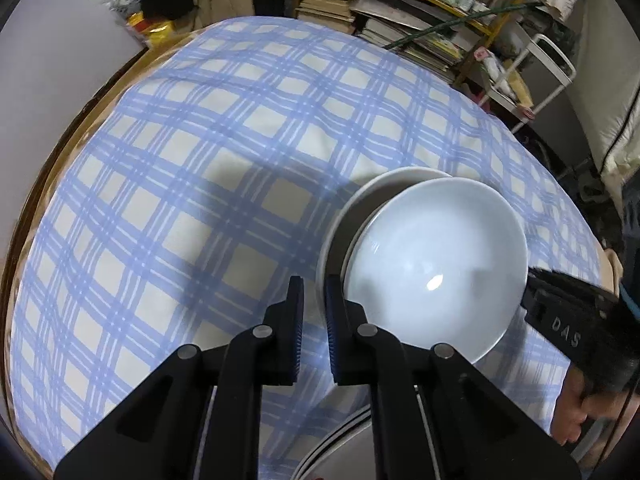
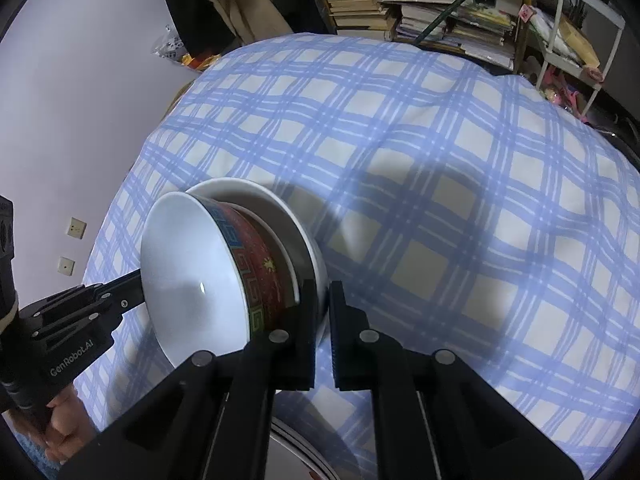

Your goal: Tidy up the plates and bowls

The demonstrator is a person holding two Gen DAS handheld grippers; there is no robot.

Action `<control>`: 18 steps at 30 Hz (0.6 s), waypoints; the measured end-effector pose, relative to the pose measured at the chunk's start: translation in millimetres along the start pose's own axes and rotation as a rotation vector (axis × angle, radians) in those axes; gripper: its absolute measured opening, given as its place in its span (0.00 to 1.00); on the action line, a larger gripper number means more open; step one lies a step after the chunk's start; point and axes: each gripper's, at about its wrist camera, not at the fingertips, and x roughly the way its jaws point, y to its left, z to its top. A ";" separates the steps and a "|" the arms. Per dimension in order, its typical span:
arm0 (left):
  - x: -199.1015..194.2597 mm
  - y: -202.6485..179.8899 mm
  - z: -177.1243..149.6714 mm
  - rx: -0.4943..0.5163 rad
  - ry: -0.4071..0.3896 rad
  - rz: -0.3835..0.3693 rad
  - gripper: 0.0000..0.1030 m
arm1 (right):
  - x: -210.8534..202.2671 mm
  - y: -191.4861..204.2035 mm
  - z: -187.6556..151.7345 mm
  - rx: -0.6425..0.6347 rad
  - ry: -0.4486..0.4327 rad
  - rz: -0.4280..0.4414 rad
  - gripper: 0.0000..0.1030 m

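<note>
A white plate [image 1: 352,208] carries a bowl [image 1: 436,264] with a white inside and a red patterned outside [image 2: 260,272], held above the blue checked tablecloth [image 1: 180,184]. My left gripper [image 1: 314,296] is shut on the plate's left rim. My right gripper [image 2: 322,300] is shut on the plate's right rim [image 2: 316,264]. The right gripper's body shows at the right in the left wrist view [image 1: 568,320]. The left gripper's body shows at the left in the right wrist view [image 2: 92,304].
Another plate's rim [image 1: 332,444] lies under my grippers at the near edge of the table. Shelves of stacked books [image 1: 400,20] and a white cart [image 1: 536,76] stand behind the table. A wall [image 2: 80,80] is on the left.
</note>
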 end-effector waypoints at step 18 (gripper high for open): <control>0.9 10.4 -8.9 -0.059 -0.049 -0.027 0.09 | -3.2 5.8 -4.0 0.020 -0.053 -0.031 0.08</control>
